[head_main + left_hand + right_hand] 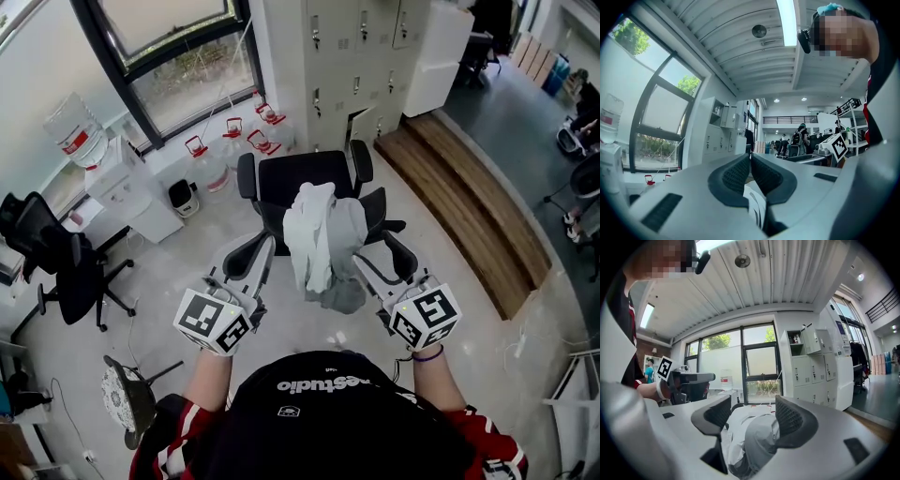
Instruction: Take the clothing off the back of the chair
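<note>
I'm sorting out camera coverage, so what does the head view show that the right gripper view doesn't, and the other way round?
Head view only: a second black chair on the floor at left, and the marker cube on the right gripper.
Right gripper view only: the ribbed ceiling, and that gripper's jaws standing apart with the clothing showing between them.
Both: the white and grey clothing draped over the chair back, the lockers, the window and the left gripper.
</note>
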Action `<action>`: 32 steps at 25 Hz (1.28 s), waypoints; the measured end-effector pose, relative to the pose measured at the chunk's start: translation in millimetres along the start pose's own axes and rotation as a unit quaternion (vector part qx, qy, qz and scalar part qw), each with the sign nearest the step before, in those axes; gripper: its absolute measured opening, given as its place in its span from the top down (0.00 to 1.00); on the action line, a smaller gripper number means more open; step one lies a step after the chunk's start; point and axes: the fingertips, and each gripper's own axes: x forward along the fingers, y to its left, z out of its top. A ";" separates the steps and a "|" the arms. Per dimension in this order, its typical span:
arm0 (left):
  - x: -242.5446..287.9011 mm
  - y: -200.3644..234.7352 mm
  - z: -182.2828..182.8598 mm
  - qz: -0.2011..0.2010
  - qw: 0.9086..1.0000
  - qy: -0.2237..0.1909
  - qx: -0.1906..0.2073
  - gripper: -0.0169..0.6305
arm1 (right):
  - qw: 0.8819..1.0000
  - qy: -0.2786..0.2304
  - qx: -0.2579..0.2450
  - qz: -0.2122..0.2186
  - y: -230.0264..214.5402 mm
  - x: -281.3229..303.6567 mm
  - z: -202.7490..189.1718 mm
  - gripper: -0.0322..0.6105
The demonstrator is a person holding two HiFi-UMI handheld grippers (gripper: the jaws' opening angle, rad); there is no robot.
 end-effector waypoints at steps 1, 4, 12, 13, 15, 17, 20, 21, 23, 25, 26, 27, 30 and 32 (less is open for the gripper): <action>-0.4 1.0 0.0 -0.001 1.000 0.000 -0.001 0.92 | 1.000 0.000 -0.002 0.005 4.0 3.1 -0.1 0.46; -0.9 2.9 0.1 -0.008 1.000 -0.001 -0.001 0.92 | 1.000 0.012 0.002 0.021 13.6 14.4 -5.8 0.24; 1.8 27.2 -5.2 -0.004 1.000 0.001 -0.008 0.92 | 0.997 0.065 0.023 0.020 10.0 62.8 -50.5 0.13; 3.2 30.1 -5.9 -0.004 1.000 0.001 -0.008 0.92 | 0.997 0.072 0.023 0.015 6.4 69.8 -57.3 0.13; 6.0 35.7 -9.0 -0.003 1.000 0.004 -0.010 0.92 | 0.996 0.087 0.023 0.000 -2.6 82.5 -71.6 0.12; 7.8 39.9 -13.0 -0.003 1.000 0.007 -0.013 0.92 | 0.995 0.101 0.023 -0.013 -9.7 91.6 -83.7 0.12; 9.1 45.1 -18.2 -0.003 1.000 0.006 -0.016 0.92 | 0.993 0.112 0.019 -0.016 -9.6 102.6 -95.2 0.11; 9.3 47.1 -19.7 -0.003 1.000 0.006 -0.018 0.92 | 0.993 0.113 0.015 -0.016 -6.3 106.4 -97.1 0.11; 9.4 52.6 -22.8 -0.004 1.000 0.008 -0.021 0.92 | 0.993 0.121 0.000 -0.016 4.2 115.4 -100.6 0.09; 9.7 59.5 -24.5 -0.003 1.000 0.011 -0.022 0.92 | 0.990 0.135 -0.022 -0.020 16.4 125.7 -105.4 0.06; 10.2 62.8 -24.2 -0.003 1.000 0.010 -0.023 0.92 | 0.989 0.142 -0.034 -0.025 21.0 130.8 -107.6 0.04; 10.9 65.8 -23.5 -0.004 1.000 0.009 -0.024 0.92 | 0.988 0.147 -0.046 -0.032 23.7 135.6 -109.4 0.03; 12.1 72.5 -23.5 -0.007 1.000 0.006 -0.027 0.92 | 0.984 0.153 -0.066 -0.061 24.2 145.5 -112.0 0.02; 11.6 76.4 -24.9 -0.007 1.000 0.007 -0.028 0.92 | 0.982 0.155 -0.072 -0.080 21.7 148.3 -112.8 0.02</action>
